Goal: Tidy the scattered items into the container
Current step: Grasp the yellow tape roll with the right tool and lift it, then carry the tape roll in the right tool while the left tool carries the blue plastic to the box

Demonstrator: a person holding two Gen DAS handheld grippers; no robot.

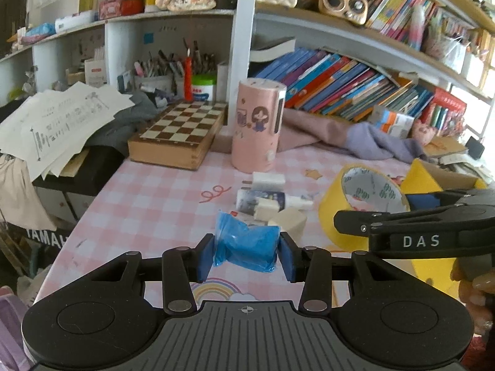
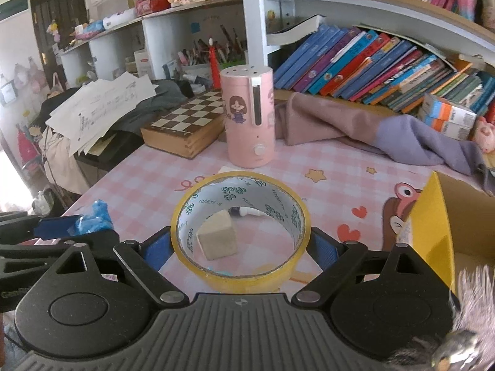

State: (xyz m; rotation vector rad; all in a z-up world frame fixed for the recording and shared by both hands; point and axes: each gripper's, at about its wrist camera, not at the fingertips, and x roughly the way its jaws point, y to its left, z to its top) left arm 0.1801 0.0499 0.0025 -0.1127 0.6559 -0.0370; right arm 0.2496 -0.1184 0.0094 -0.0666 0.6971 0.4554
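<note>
Blue plastic bag [image 1: 246,247] sits squeezed between the blue pads of the left gripper [image 1: 246,255], jaws clamped on it, bag crumpled and lifted off the pink checked tablecloth [image 1: 148,198]. Yellow tape roll [image 2: 239,225] is held by the right gripper [image 2: 239,252], jaws spread wide and pressing the roll's outer wall from both sides, roll tilted so its printed white core faces the camera. Through the roll's hole: a beige cube-shaped block [image 2: 218,239] on the cloth, and farther off the white tip of a small tube [image 2: 247,211].

Left wrist view, just beyond the bag: same block [image 1: 289,221], a small bottle with a dark printed label [image 1: 263,201] lying on its side, a white plug adapter [image 1: 267,181] a bit farther. All near each other mid-table. Tape roll [image 1: 362,204] and right gripper's black finger show at right in this view.

Container: yellow cardboard box [image 2: 433,232], open top, near right edge of table, just right of the right gripper.

Far side of table: pink cylindrical humidifier with a cartoon girl [image 2: 249,114], upright. Left of it a wooden chessboard box [image 2: 185,126], closed. Loose printed sheets [image 1: 58,126] piled at far left. Purple-grey cloth [image 2: 402,136] bunched at far right under the row of leaning books [image 2: 371,65]. Pen cup clutter on shelf behind the chessboard box, too small to sort.
</note>
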